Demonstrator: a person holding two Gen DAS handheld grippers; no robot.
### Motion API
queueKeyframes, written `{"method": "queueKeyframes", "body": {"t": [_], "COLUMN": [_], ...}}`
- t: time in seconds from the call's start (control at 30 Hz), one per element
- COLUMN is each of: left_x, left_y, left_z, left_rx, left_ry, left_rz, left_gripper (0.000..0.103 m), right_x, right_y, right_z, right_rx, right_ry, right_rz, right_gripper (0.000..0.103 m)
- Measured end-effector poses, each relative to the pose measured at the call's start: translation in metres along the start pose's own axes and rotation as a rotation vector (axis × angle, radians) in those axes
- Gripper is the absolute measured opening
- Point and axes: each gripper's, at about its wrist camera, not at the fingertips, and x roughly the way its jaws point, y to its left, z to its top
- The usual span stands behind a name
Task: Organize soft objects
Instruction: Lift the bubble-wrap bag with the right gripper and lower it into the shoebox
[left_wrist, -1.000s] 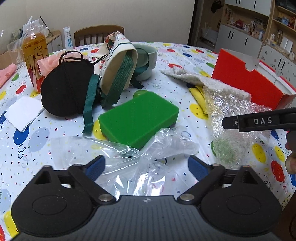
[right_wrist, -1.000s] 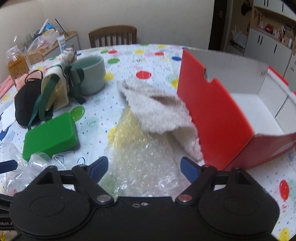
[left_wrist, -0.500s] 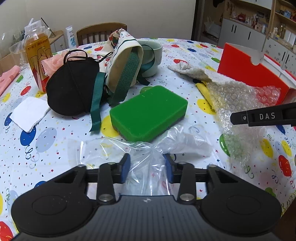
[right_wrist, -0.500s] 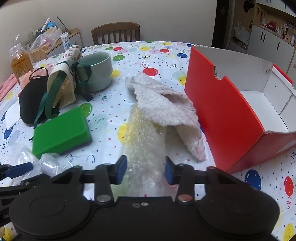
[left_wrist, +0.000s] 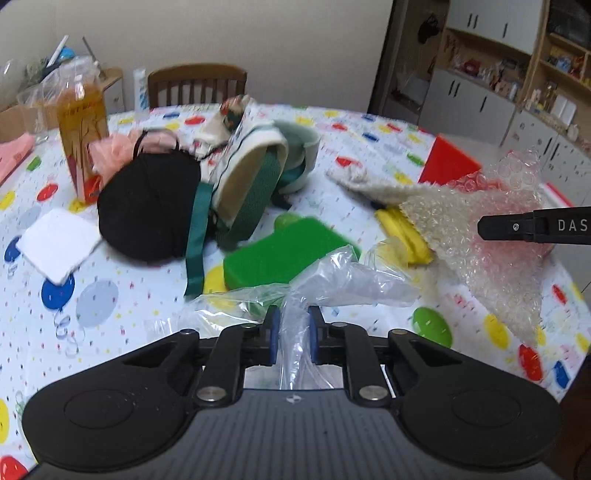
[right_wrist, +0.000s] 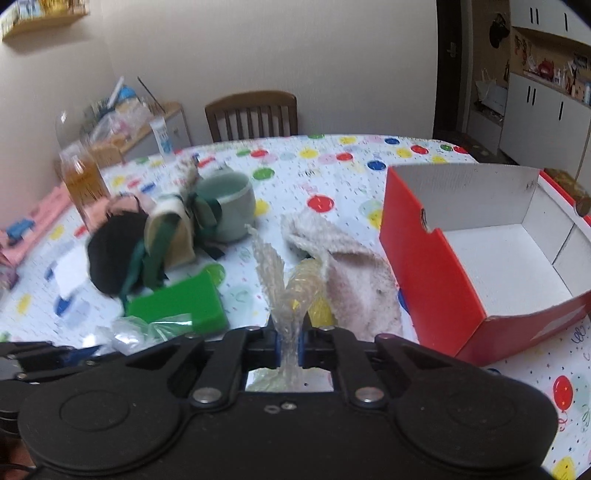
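In the left wrist view, the left gripper (left_wrist: 290, 338) has its jaws closing on a bunched neck of the clear plastic bag (left_wrist: 332, 280), which is pinched between the blue pads and trails away over the near edge of the green sponge (left_wrist: 280, 254). To do this lift well, the hold should stay on the gathered neck and rise straight, so the loose film does not drag the sponge along. Open tablecloth (left_wrist: 92, 306) lies to the left; the black pouch (left_wrist: 147, 206) and the strapped fabric bag (left_wrist: 251, 184) crowd the far side.

In the right wrist view, the right gripper (right_wrist: 289, 345) is clamped tight on a twisted waist of the bubble wrap (right_wrist: 284, 284), whose ends fan upward. The fluffy cloth (right_wrist: 354, 277) lies just beside it, so a clean upward pull avoids snagging it. The red box (right_wrist: 436, 273) stands open at the right, its near wall the edge to clear on the way over.
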Motion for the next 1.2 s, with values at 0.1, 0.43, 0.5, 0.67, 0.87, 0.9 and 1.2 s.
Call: {"method": "queueKeyframes", "body": {"t": [0.1,0.43,0.5,0.67,0.87,0.9,1.2], "left_x": [-0.010,-0.041,-0.046,-0.053,-0.051,-0.049,-0.017], "left_y": [0.000,-0.006,-0.013,-0.040,-0.090,-0.099,-0.190], "left_z": [0.009,0.055,0.065,0.090,0.112,0.115,0.143], "left_rx": [0.006,0.008,0.012,0.048,0.110,0.114,0.179], "left_ry": [-0.037,-0.133,-0.149,-0.175,-0.201,-0.199,-0.165], "left_rz": [-0.011,-0.075,-0.096,-0.144,-0.164,-0.169,-0.188], "left_gripper": [0.015,0.015,0.015,0.015,0.015,0.015,0.015], "right_x": [-0.018,-0.077,-0.086,-0.102,-0.109,-0.109,-0.103], "right_y": [0.001,-0.018,-0.026,-0.053,-0.100,-0.109,-0.191], "right_z": [0.006,0.032,0.038,0.049,0.056,0.057,0.063], "right_rx": [0.020,0.066,0.067,0.078,0.093,0.095,0.109], "right_ry": [-0.027,-0.134,-0.155,-0.203,-0.224,-0.223,-0.213], "right_rz": [0.016,0.021,0.012,-0.009,-0.025,-0.026,-0.020], "right_gripper": [0.007,0.007,0.007,0.007,0.007,0.007,0.007]}}
